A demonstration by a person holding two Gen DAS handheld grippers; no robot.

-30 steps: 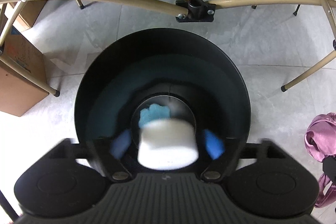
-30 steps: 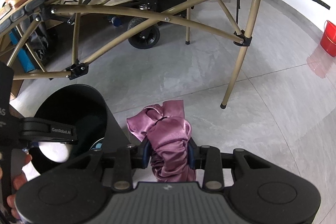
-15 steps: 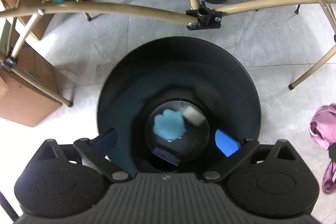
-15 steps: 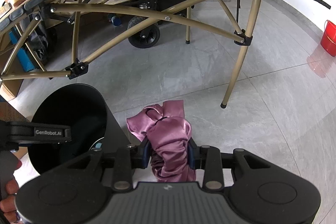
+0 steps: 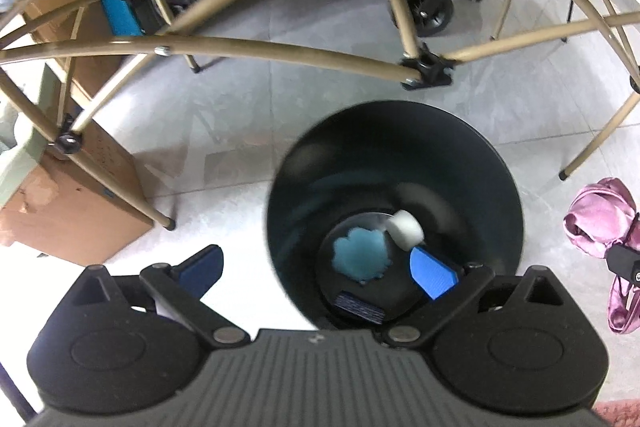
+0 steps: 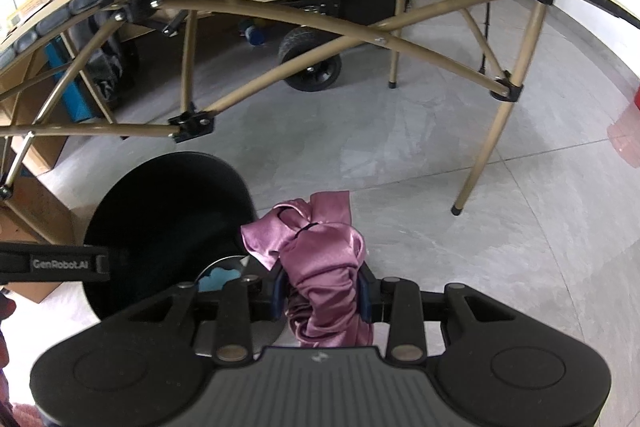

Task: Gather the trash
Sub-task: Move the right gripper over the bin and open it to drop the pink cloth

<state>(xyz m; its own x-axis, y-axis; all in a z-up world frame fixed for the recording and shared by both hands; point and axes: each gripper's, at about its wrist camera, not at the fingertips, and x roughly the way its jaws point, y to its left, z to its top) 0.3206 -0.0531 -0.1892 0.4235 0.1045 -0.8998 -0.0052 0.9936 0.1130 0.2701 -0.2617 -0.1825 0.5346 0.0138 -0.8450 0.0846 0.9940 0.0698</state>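
Satin fills the right gripper (image 6: 320, 297): a crumpled mauve satin cloth (image 6: 320, 267), glossy and knotted, is pinched between its blue pads, and its upper folds spill over just beside the rim of the black trash bin (image 6: 168, 223). The left gripper (image 5: 316, 269) stands wide apart with nothing between its blue fingers (image 5: 432, 273), hanging above the bin's left edge. Down on the bin's floor lie a white foam cylinder (image 5: 406, 230), tipped on its side, a ragged light-blue scrap (image 5: 360, 254) touching it, and a small dark-blue ribbed piece (image 5: 360, 303). Around the bin, grey floor tiles (image 5: 248, 115), the tan legs of a folding table (image 6: 484, 147), and a cardboard box (image 5: 68, 211).
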